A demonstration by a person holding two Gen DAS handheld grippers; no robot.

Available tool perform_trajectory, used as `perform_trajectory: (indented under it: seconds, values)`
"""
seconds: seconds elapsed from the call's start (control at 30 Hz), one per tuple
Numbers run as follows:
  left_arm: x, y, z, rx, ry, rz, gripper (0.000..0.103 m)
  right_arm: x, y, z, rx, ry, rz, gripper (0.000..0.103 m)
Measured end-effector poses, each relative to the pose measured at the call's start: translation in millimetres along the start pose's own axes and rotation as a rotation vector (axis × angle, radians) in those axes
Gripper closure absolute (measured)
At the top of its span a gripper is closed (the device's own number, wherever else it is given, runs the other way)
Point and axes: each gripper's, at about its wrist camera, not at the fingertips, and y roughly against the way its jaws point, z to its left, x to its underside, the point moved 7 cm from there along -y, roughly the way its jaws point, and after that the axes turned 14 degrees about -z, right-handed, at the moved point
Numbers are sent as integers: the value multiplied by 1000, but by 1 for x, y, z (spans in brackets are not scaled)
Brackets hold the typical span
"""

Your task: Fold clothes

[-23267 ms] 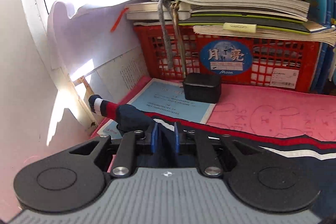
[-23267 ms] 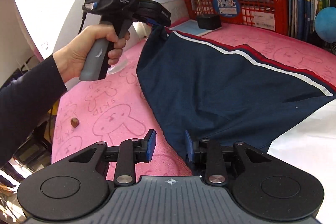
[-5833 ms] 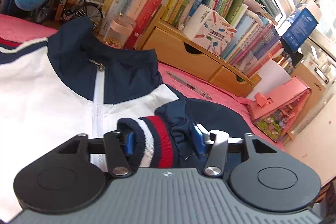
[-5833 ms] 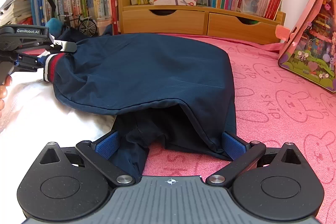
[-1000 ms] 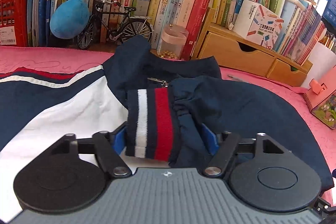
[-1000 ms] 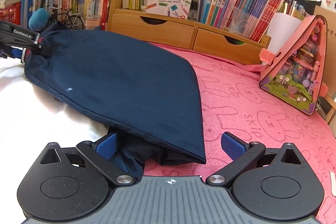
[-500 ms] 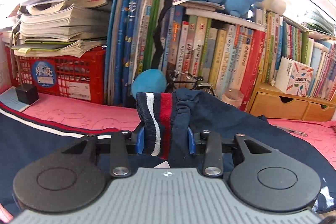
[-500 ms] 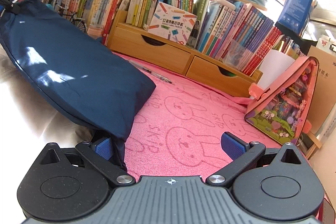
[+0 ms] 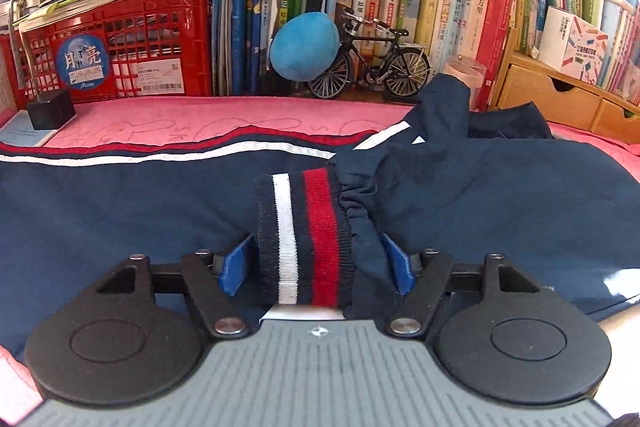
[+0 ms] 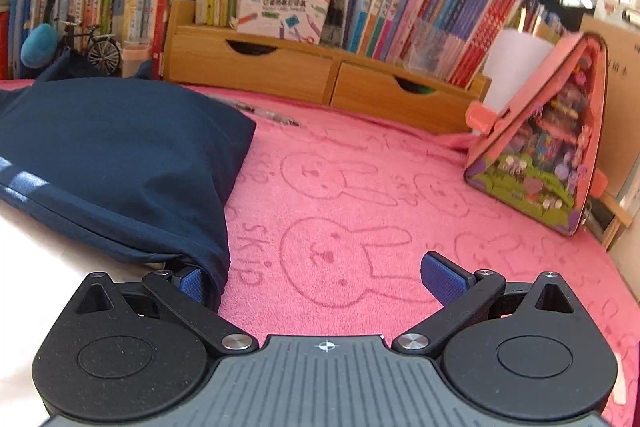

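Navy sleeve [image 9: 460, 195] now lies across the jacket [image 9: 120, 207], since our left tool [image 9: 316, 263] spread off the striped cuff [image 9: 306, 239] and our right tool [image 10: 316, 279] gapes empty.

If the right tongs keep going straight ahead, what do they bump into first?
Probably nothing soon. The right tongs are open over the bare pink bunny blanket. Straight ahead, the first solid thing looks like the wooden drawer box under the books, though depth is hard to judge. The navy jacket lies off to the left.

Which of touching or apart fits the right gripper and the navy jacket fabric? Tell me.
Touching. In the right wrist view, the navy jacket fabric drapes over and hides part of the right gripper's left blue fingertip; the other fingertip is bare.
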Motion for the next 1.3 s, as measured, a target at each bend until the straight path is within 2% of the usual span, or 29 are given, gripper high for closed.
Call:
perform_trajectory:
  seconds: [0.07, 0.2, 0.27, 0.33, 0.4, 0.5, 0.53, 0.57, 0.67, 0.73, 0.83, 0.9, 0.93, 0.97, 1.0, 1.13, 1.3]
  values:
    - [2, 1, -3, 4, -31, 11, 25, 2, -1, -7, -37, -90, 55, 0]
    - [5, 5, -3, 36, -60, 16, 13, -8, 33, -1, -206, -5, 77, 0]
    - [7, 4, -2, 37, -72, 13, 6, -22, 56, 3, -300, -15, 37, 0]
    - [8, 1, -3, 35, -70, 11, 4, -41, 72, 14, -396, -67, -23, 0]
    - [8, -1, -5, 35, -81, 12, 3, -55, 74, 35, -432, -78, -65, 0]
    - [7, -1, -6, 40, -86, 13, 2, -77, 49, 88, -445, -26, -126, 8]
    - [7, -1, -5, 41, -82, 15, 2, -84, 41, 106, -449, -10, -145, 16]
    - [8, -1, -4, 42, -77, 16, 2, -85, 27, 122, -466, -26, -122, 22]
    - [8, -2, -4, 37, -78, 18, 0, -88, -14, 168, -514, -74, -53, 29]
    - [8, -2, -4, 35, -77, 18, 0, -80, -44, 181, -468, -76, 5, 30]
    - [8, -2, -4, 40, -77, 19, 0, -62, -78, 169, -302, -34, 66, 30]
    - [8, -2, -5, 45, -78, 19, 0, -58, -88, 146, -194, -9, 26, 25]
    - [8, -2, -5, 48, -79, 18, 0, -59, -94, 129, -117, 1, 20, 14]
    - [8, -2, -6, 50, -80, 18, 0, -61, -101, 109, -31, 3, 28, 8]
    - [8, -2, -6, 51, -81, 18, 0, -62, -108, 85, 64, -8, 52, 8]
    - [8, -2, -7, 51, -82, 17, 0, -65, -82, 109, -66, -2, 47, 15]
    - [9, -2, -7, 43, -83, 17, 0, -70, -49, 139, -228, 6, 39, 13]
